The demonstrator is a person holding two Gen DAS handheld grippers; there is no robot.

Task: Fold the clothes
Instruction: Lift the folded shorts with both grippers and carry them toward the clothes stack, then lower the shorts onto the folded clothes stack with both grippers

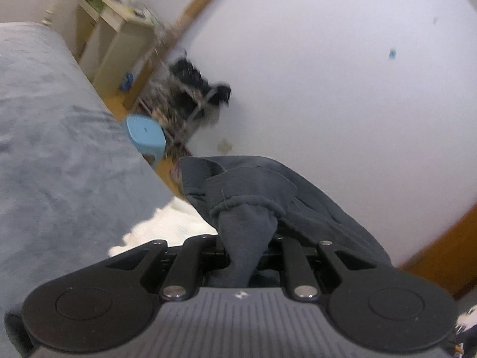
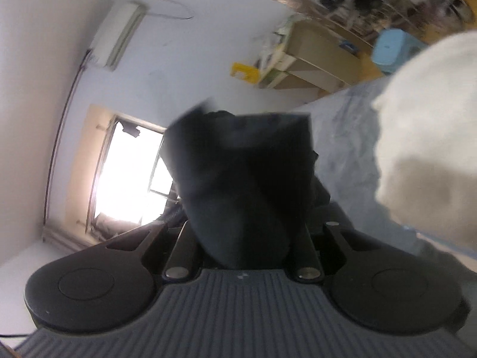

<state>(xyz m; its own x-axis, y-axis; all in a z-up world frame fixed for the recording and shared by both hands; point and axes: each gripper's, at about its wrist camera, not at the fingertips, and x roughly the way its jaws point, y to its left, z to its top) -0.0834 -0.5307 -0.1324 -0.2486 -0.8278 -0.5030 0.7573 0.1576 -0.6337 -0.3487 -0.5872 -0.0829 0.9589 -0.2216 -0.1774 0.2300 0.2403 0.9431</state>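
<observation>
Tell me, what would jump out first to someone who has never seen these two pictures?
First, the dark garment bunched between the fingers of the left gripper, filling the lower middle of its view; the right gripper pinches dark cloth too, centre of its view. Next, the grey-blue blanket spreads across the left of the left view, with a light blue stool just beyond its edge. A bright window glares at the left of the right view.

from the left wrist we look along its fingers, tilted, close over the dark garment (image 1: pixel 253 197). the right wrist view rolls toward a window (image 2: pixel 125 173). both share the blue stool (image 1: pixel 146 132).
</observation>
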